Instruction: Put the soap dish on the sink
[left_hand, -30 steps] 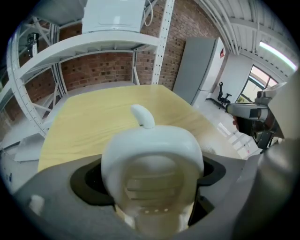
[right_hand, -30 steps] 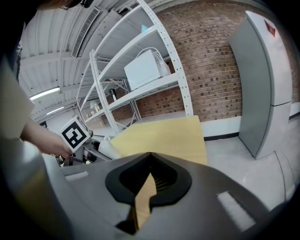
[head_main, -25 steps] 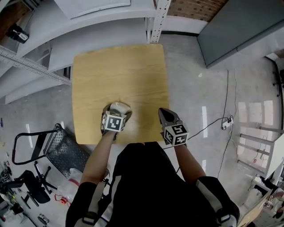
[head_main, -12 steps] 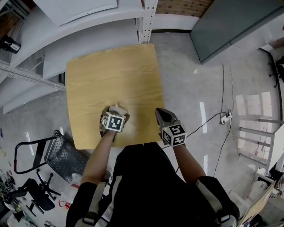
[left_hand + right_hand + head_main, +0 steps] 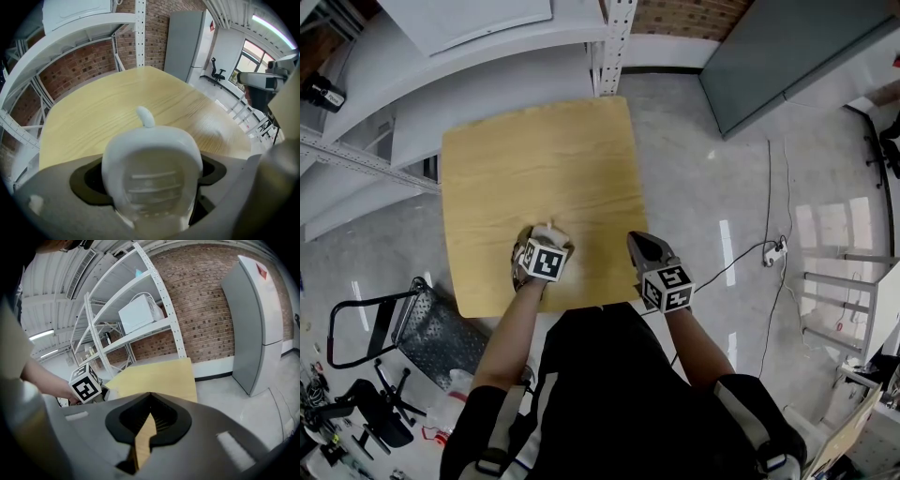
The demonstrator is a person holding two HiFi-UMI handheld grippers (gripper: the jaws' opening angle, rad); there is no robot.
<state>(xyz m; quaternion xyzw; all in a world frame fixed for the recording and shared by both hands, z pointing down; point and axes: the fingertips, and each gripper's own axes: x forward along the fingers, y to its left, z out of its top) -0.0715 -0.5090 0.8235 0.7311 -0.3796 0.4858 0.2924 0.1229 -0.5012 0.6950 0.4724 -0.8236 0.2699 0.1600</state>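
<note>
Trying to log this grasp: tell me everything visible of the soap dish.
The soap dish is white and glossy, ceramic or plastic by its look, apple-shaped with a stubby stem pointing away and raised ridges in its shallow basin. The left claw grips its sides over the near part of the wooden table; whether it touches the top is unclear.

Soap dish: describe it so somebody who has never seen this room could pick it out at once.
Find the square light-wood table, then look to its near edge, where the left gripper is. The soap dish is clamped in its fingers. It is white and apple-shaped, with a stem nub and a ridged hollow, while the right gripper beside it holds nothing.
</note>
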